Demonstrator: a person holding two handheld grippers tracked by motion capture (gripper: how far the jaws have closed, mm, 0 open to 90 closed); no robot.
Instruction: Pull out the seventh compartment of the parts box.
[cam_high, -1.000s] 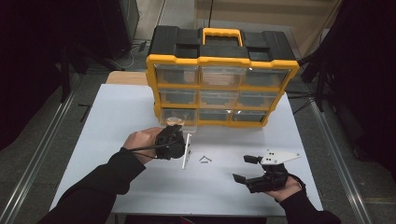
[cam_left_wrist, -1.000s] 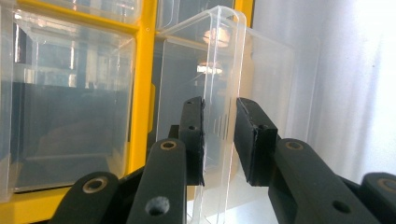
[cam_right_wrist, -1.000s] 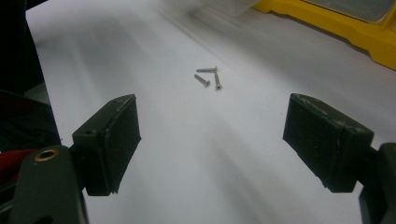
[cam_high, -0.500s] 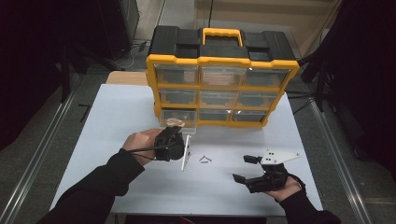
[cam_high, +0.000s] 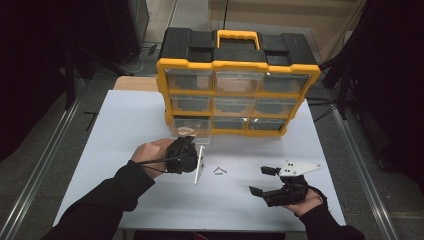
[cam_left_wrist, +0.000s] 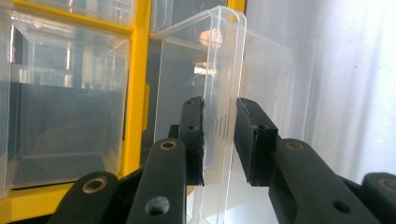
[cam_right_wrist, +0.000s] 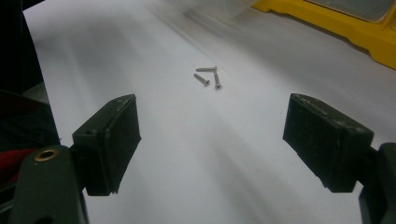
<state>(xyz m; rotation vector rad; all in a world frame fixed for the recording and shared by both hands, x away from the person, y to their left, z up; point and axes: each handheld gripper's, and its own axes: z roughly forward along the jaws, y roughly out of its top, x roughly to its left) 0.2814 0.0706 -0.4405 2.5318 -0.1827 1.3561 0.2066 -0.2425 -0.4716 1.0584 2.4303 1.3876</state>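
Organizer (cam_high: 238, 95): chunky plastic parts box, yellow frame, black lid with a yellow carry handle, three rows of clear, glossy drawers. It sits at the far end of the white tabletop (cam_high: 110, 150).

Drawer (cam_left_wrist: 205, 93): thin see-through plastic, rounded corners, boxy. It's pulled partway out of the organizer's bottom-left slot, front wall sticking out toward the person.

Left gripper (cam_left_wrist: 218, 140): matte black fingers, a bit scuffed, pinching the drawer's clear front wall from both sides, right in front of the organizer's bottom row.

Right gripper (cam_right_wrist: 210, 140): same blocky black pads, spread wide with nothing in between, resting low over the tabletop well in front of the organizer's right half. There's a pale three-cornered plate on top.

Screws (cam_right_wrist: 208, 77): three small silvery metal ones in a loose cluster on the tabletop, in front of the organizer's middle, between the two grippers.

Writing: faint moulded tick marks on the drawer wall, but I can't read any of it.
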